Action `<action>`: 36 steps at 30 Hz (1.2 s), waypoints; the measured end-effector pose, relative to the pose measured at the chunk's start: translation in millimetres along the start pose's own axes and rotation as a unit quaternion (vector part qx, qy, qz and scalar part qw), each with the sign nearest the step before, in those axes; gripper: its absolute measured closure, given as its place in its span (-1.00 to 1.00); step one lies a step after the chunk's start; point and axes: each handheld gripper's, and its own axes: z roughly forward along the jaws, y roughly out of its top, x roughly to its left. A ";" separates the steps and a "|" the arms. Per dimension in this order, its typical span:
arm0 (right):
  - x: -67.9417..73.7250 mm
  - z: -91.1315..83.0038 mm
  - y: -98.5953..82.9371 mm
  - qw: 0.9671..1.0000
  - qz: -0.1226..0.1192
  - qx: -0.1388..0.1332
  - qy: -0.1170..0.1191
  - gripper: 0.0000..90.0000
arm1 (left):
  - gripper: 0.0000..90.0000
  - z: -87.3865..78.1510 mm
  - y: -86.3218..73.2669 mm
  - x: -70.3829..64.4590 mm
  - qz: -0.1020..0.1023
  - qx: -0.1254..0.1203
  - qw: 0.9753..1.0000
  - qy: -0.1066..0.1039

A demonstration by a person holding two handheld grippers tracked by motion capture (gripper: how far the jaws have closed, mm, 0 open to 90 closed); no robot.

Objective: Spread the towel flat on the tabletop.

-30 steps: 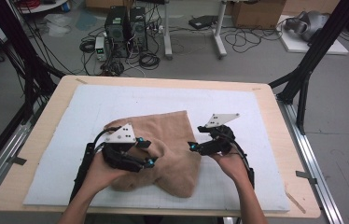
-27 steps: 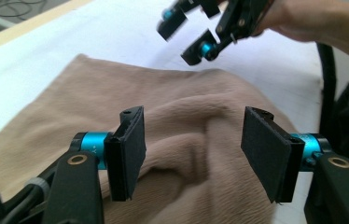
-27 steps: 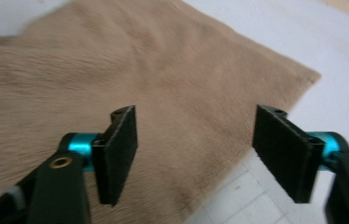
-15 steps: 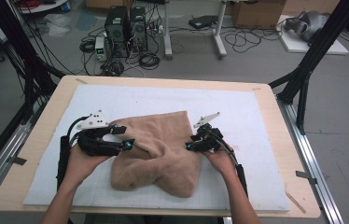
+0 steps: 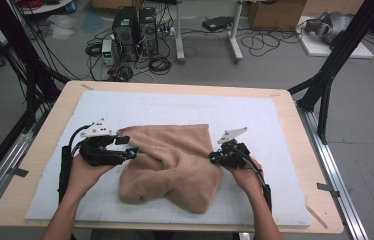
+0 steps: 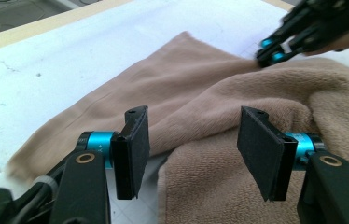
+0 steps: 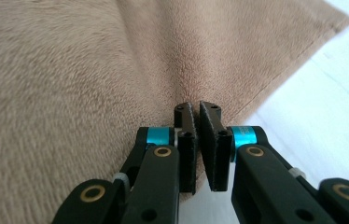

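Note:
A tan towel (image 5: 175, 165) lies rumpled and partly folded on the white mat (image 5: 185, 107). My left gripper (image 5: 131, 151) is at the towel's left edge, open, its jaws wide apart over a fold of the towel (image 6: 219, 93) with nothing between them. My left gripper (image 6: 193, 114) looks across the cloth toward the other gripper (image 6: 303, 28). My right gripper (image 5: 213, 158) is at the towel's right edge. In the right gripper view it (image 7: 196, 106) is shut on the towel (image 7: 93, 70), and the cloth puckers at the pinch.
The mat covers most of a wooden table (image 5: 295, 107) framed by black struts (image 5: 325, 85). Computers and cables (image 5: 135, 30) sit on the floor beyond the far edge. Bare mat lies behind and to the right of the towel.
My left gripper moved left from the towel's middle to its left edge. The towel's upper left part now lies spread out flatter. My right gripper shifted only slightly.

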 end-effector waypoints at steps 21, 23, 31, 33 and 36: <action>-40.7 -7.3 5.4 0.999 0.038 -0.011 0.005 0.16 | 0.12 86.3 -4.9 50.8 -0.032 0.059 0.997 0.030; -43.4 3.2 4.0 0.999 0.045 0.006 0.007 0.15 | 0.10 98.7 -5.9 52.5 -0.030 0.078 0.996 0.023; -41.0 17.2 5.4 1.000 0.023 0.019 0.001 0.65 | 0.26 121.8 -13.5 54.7 -0.020 0.108 0.993 0.039; -43.6 19.8 6.7 1.000 0.025 0.014 0.014 0.82 | 0.58 120.8 -12.6 55.0 -0.013 0.109 0.993 0.034; -47.1 20.0 8.2 0.999 0.028 0.015 0.027 0.88 | 0.85 117.9 -10.9 53.1 -0.010 0.107 0.994 0.034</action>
